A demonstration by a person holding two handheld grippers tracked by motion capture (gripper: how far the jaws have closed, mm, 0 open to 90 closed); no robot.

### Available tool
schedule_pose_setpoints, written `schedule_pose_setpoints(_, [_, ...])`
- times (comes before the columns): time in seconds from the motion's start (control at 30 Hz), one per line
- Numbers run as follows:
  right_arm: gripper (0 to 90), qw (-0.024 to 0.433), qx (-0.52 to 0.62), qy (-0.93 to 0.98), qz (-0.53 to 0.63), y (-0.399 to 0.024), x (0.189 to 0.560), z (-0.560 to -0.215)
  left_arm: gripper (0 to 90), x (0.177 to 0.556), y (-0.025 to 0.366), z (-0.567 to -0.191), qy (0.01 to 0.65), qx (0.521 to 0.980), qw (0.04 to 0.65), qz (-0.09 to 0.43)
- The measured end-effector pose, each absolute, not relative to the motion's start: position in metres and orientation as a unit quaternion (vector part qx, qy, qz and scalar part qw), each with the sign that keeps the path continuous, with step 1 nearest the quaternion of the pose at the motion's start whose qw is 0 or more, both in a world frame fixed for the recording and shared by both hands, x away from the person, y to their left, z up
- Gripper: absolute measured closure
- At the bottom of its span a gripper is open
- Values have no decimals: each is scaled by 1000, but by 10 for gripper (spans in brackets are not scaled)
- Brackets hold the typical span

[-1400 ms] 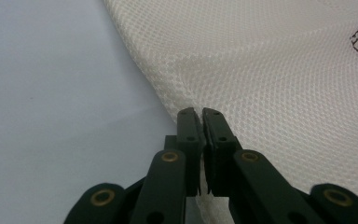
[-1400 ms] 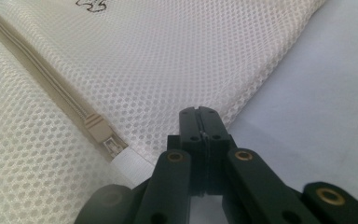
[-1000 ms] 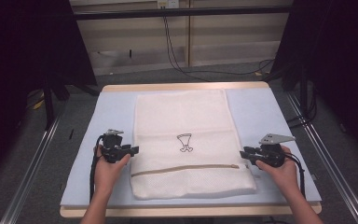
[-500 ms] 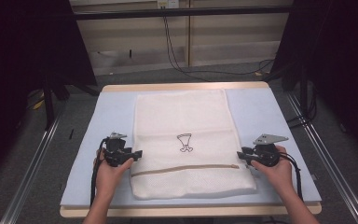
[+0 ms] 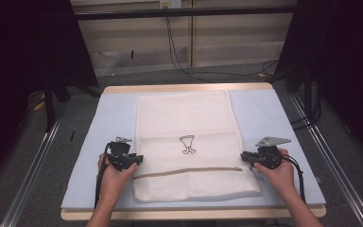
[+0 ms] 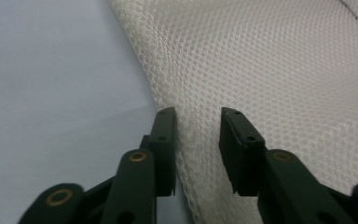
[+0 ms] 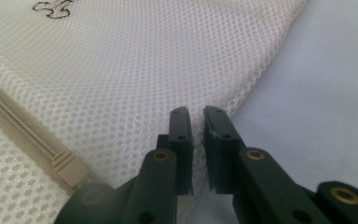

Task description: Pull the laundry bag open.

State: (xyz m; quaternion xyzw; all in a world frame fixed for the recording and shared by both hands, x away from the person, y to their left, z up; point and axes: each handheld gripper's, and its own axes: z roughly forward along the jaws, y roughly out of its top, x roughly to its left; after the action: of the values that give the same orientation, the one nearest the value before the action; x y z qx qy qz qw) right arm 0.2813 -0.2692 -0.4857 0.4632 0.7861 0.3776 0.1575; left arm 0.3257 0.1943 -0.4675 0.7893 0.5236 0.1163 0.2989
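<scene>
A white mesh laundry bag lies flat on the pale blue mat, with a beige zipper across its near part and a small black drawing at its middle. My left gripper is at the bag's left edge. In the left gripper view the mesh edge runs between its jaws, which have just been closing; a gap remains at the gripper. My right gripper is at the bag's right edge. Its jaws have just been closing and the gripper now pinches the mesh near the zipper end.
The mat covers a wooden table with metal rails along both sides. Bare mat lies left and right of the bag. Cables hang at the back wall, beyond the table.
Both hands have edged inward a little, bringing the grippers onto the bag's side edges. The bag has not shifted.
</scene>
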Motion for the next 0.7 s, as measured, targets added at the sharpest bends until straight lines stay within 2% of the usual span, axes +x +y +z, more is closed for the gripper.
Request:
schedule_pose_setpoints(0.13, [870, 158, 468, 785, 374, -267, 282, -485, 808, 328, 195, -468, 525, 788, 300, 111])
schedule_pose_setpoints(0.27, [879, 161, 468, 785, 374, -266, 281, -485, 852, 331, 197, -468, 520, 791, 304, 105])
schedule_pose_setpoints(0.7, [882, 142, 460, 790, 380, -259, 279, -482, 859, 342, 211, -466, 544, 769, 322, 97])
